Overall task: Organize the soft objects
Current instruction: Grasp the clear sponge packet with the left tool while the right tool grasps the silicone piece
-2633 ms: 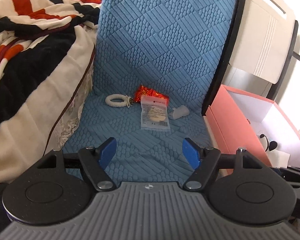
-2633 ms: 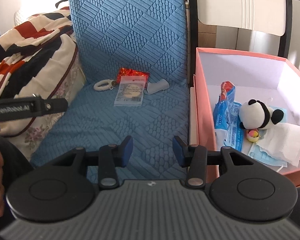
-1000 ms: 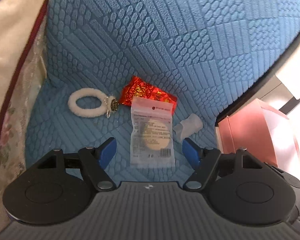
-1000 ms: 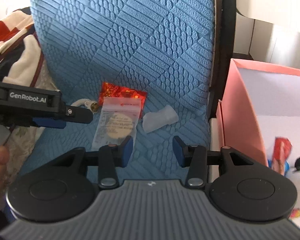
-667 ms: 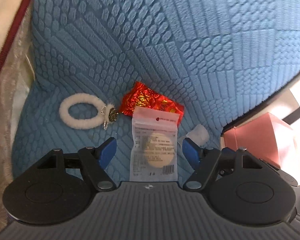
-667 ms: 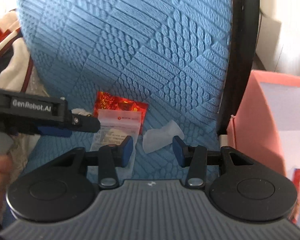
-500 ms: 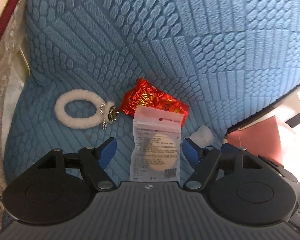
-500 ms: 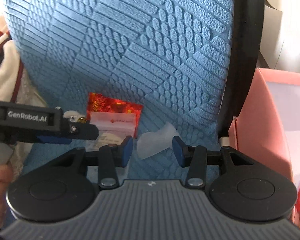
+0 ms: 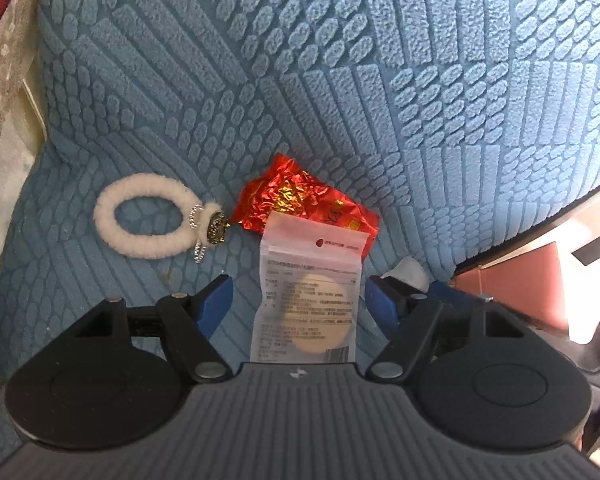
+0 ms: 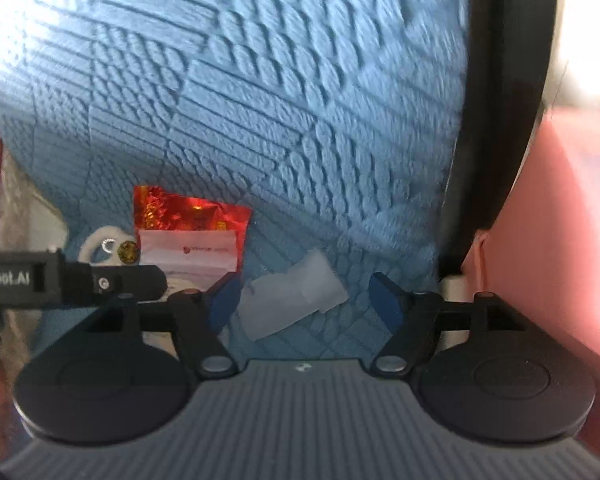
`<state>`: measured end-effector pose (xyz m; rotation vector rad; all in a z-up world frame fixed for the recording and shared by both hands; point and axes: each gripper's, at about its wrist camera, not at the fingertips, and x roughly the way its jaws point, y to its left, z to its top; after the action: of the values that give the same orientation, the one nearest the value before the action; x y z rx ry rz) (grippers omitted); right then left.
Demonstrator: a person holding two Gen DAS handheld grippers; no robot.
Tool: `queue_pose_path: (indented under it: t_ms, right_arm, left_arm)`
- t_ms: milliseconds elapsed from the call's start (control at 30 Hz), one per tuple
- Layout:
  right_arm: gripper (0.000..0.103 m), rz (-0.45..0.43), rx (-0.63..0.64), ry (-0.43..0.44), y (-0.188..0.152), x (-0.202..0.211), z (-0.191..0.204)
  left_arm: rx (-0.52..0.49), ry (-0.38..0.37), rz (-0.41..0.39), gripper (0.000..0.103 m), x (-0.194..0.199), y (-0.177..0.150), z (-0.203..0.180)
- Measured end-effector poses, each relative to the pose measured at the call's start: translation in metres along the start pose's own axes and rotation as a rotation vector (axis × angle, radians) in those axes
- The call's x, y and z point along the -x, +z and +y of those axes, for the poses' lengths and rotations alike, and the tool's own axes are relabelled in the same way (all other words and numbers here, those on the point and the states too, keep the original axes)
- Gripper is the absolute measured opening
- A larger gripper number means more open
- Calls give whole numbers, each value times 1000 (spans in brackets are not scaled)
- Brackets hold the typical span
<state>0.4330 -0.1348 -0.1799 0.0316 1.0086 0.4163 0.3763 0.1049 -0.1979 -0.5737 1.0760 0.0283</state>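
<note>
On the blue quilted seat lie a white fluffy hair ring (image 9: 142, 221) with a charm, a red foil packet (image 9: 300, 196), a clear sachet with a round puff (image 9: 310, 298) and a small white soft pouch (image 10: 292, 294). My left gripper (image 9: 298, 300) is open, its blue fingers on either side of the clear sachet. My right gripper (image 10: 304, 300) is open, its fingers on either side of the white pouch. The left gripper's side also shows in the right wrist view (image 10: 72, 276), over the sachet (image 10: 188, 254).
A pink box (image 10: 548, 260) stands right of the seat, beyond the black seat frame (image 10: 496, 120). A pale floral cushion edge (image 9: 4, 92) borders the seat on the left. The blue seat back (image 9: 340, 60) rises just behind the objects.
Both grippers have moved forward and down toward the seat. The sachet now lies between the left fingers. The right gripper has opened wider around the white pouch.
</note>
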Motion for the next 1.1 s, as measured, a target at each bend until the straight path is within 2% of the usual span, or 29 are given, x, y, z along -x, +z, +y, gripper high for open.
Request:
queue_pose_path:
  t_ms: [100,233,367,433,467,500,567,700,1100]
  right_arm:
    - [73,23,-82,52,-1,-7,-11]
    - [72,6,11,25,-3,-9,-3]
    - [65,4,90,17,-10,-13,8]
    - [60,-2,129,1,-15,-13,14]
    - [51,-6,140,-3,-17,-12,16]
    - [34,-7,148,-13,-18,-13,16]
    - [32,-7,160,-29,-20,-11,18]
    - [30,-12,131,-5,-22,-1,13]
    - [32,-72,156,-24,-30,23,30]
  left_arm:
    - [1,4,1,77,-3,-1,-1]
    - [-46,38,-5,77,-7,-4,-9]
    - [-75,44,-2,77,-9,-5,-14]
    - [-66,31,-1,77,-11,-5,-13]
    - [-61,29,-1,77,-11,-5,-13]
    - [-58,27,-2,77,-10,-5,-12]
    - [-56,25,-8,77,-10,-4,-12]
    - [-49,2,-11,77,-7,-4,-8]
    - [-109,19,2,76,-15,-16,-17]
